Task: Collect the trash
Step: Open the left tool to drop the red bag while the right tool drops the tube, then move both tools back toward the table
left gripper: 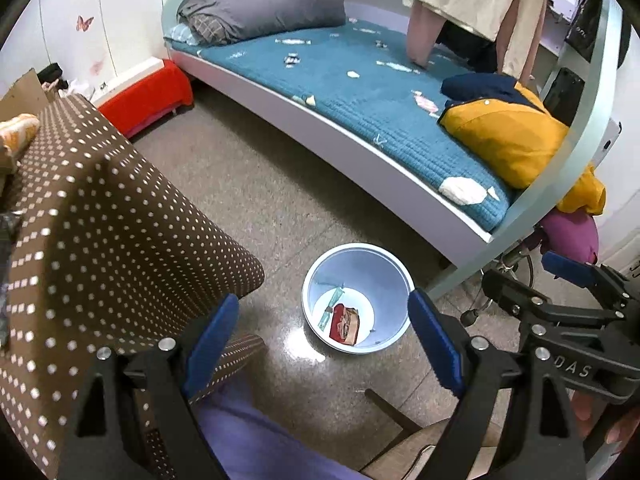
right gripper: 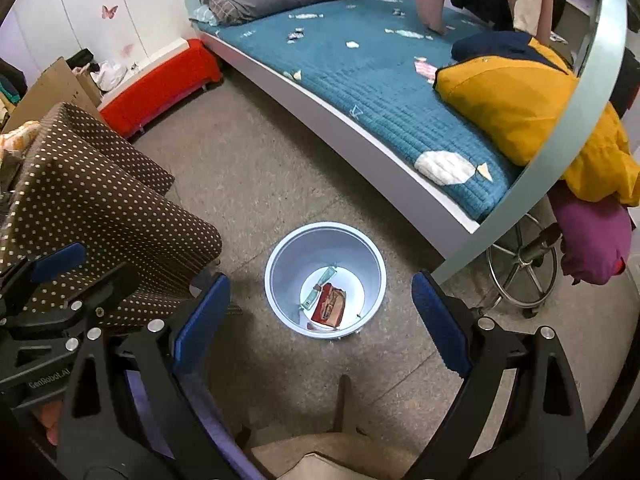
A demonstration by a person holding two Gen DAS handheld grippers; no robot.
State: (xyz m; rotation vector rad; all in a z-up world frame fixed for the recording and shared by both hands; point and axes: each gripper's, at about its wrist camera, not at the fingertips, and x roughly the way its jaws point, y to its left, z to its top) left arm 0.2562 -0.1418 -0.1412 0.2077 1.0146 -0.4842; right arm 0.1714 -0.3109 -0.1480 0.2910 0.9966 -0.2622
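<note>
Left wrist view: left gripper (left gripper: 324, 328) with jaws spread wide and nothing between them, above a white bin (left gripper: 357, 264) standing on the floor (left gripper: 248, 184); a red wrapper (left gripper: 345, 323) and a pale green wrapper (left gripper: 330, 308) lie on the bin's bottom; more scraps (left gripper: 462, 191) are scattered over the blue mattress (left gripper: 384, 120), some close to its near edge. Right wrist view: right gripper (right gripper: 320, 312) likewise wide and empty; open floor runs between the bed frame (right gripper: 360, 136) and the dotted brown cloth (right gripper: 104, 208), whose hanging edge lies near the bin; a stool base (right gripper: 520, 272) stands just beside the bed's corner post.
</note>
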